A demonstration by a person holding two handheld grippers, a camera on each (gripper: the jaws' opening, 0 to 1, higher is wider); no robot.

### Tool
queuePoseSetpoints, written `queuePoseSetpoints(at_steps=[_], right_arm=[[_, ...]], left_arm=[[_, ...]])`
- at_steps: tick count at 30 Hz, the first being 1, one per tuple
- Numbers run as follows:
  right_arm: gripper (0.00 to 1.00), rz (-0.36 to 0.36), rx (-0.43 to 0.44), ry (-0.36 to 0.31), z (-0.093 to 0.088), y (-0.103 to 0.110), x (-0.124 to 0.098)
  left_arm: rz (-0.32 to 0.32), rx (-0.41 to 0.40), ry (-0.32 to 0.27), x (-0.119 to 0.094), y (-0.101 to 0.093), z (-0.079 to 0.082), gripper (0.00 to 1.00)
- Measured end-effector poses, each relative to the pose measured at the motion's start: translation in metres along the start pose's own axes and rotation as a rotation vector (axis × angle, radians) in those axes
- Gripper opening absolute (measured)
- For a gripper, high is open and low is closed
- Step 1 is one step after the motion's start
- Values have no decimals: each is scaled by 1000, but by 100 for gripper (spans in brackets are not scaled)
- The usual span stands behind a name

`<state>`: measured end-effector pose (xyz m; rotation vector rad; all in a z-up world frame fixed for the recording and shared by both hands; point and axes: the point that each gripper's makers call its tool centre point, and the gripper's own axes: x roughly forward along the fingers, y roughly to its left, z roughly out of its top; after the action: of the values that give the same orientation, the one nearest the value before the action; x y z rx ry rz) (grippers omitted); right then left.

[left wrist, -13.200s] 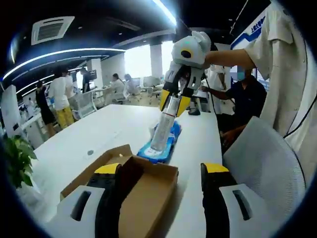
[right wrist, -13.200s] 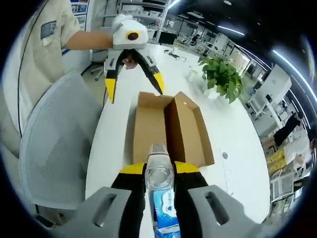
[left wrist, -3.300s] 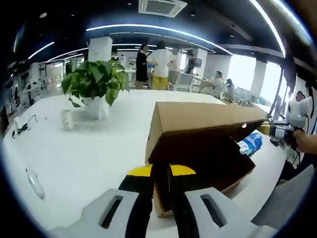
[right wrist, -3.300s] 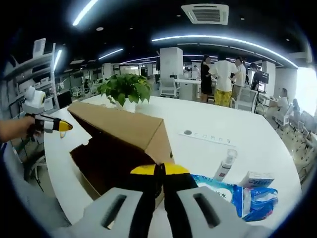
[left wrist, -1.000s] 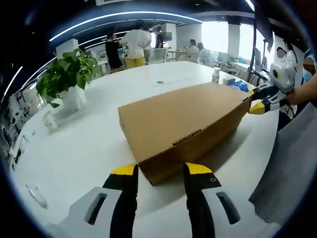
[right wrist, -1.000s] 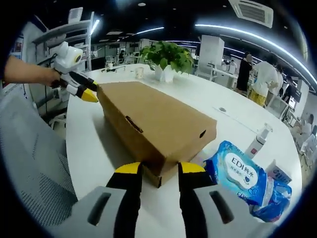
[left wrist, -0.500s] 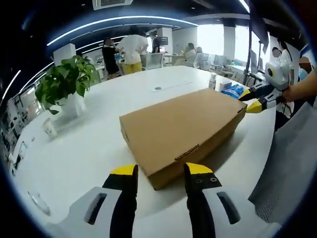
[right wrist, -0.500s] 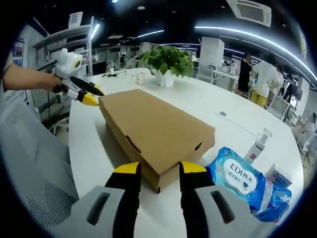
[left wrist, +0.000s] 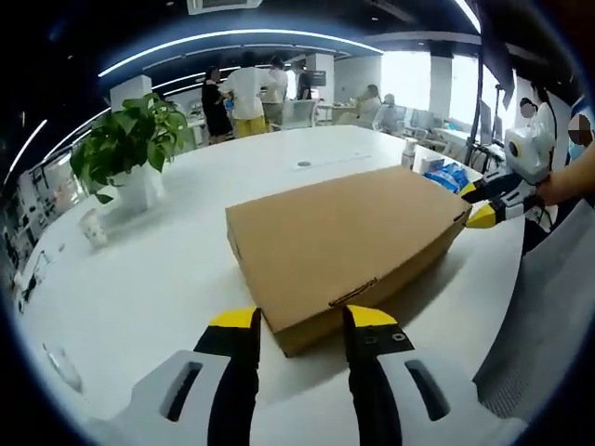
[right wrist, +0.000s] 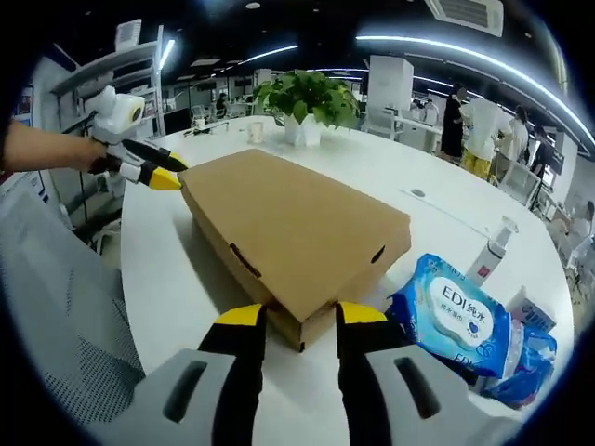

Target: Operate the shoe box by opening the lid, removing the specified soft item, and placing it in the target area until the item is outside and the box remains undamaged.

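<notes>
The brown cardboard shoe box [left wrist: 344, 237] lies on the white table with its lid down. My left gripper [left wrist: 299, 321] stands open at the near corner, one yellow-tipped jaw on each side of it. At the far corner my right gripper [left wrist: 476, 204] is held by a hand. In the right gripper view the box [right wrist: 288, 223] runs away from my open right gripper [right wrist: 300, 316], and my left gripper [right wrist: 153, 169] is at its far end. A blue wet-wipes pack [right wrist: 456, 316] lies right of the box, outside it.
A clear bottle [right wrist: 491, 249] stands beside the wipes, with a small carton [right wrist: 525, 307] behind. A potted plant [right wrist: 307, 102] and a small cup [left wrist: 91, 228] stand on the table [left wrist: 167, 242]. A grey mesh chair [right wrist: 56, 307] is at the table's edge. People stand in the background.
The lid, open 3.3 s ago, now lies shut. The bottle my right gripper held 13.2 s ago stands on the table. Over the last second both grippers have stayed at the box's corners.
</notes>
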<state>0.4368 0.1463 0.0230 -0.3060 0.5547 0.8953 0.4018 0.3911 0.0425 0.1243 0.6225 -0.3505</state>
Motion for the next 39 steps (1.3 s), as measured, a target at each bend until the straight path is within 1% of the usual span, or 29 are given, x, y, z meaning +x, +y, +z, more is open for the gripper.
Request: queuePoseSetpoints(at_steps=[4,9,17,23,25,33,36,38,39], right_arm=[[28,10,0,4,5,-9,4],[28,5,-2,8,10,-22,13],[28,0,-9,10,22,-49,31],[28,5,-27,14,28,-62,40],[28,7,-33,17,30,-67,42],[27,6,-32,20,30,-67,40],[29,-15,-27,8,31,-67,33],[31,-30,-17,-6,32,-67,23],[30,-30,-13,-13,33,-66,19]], left_arm=[[-1,1,11,6,4,4,36],[1,3,14,21,10,14,36],[-3,0,15,47,27,32,36],[-2,-7,16,61,37,40,36],[-1,-10,15,62,37,41,36],[3,-5,14,62,35,42,35],[17,-1,-11,54,35,49,37],[16,-2,-17,49,33,51,40],[18,1,-17,47,32,51,40]])
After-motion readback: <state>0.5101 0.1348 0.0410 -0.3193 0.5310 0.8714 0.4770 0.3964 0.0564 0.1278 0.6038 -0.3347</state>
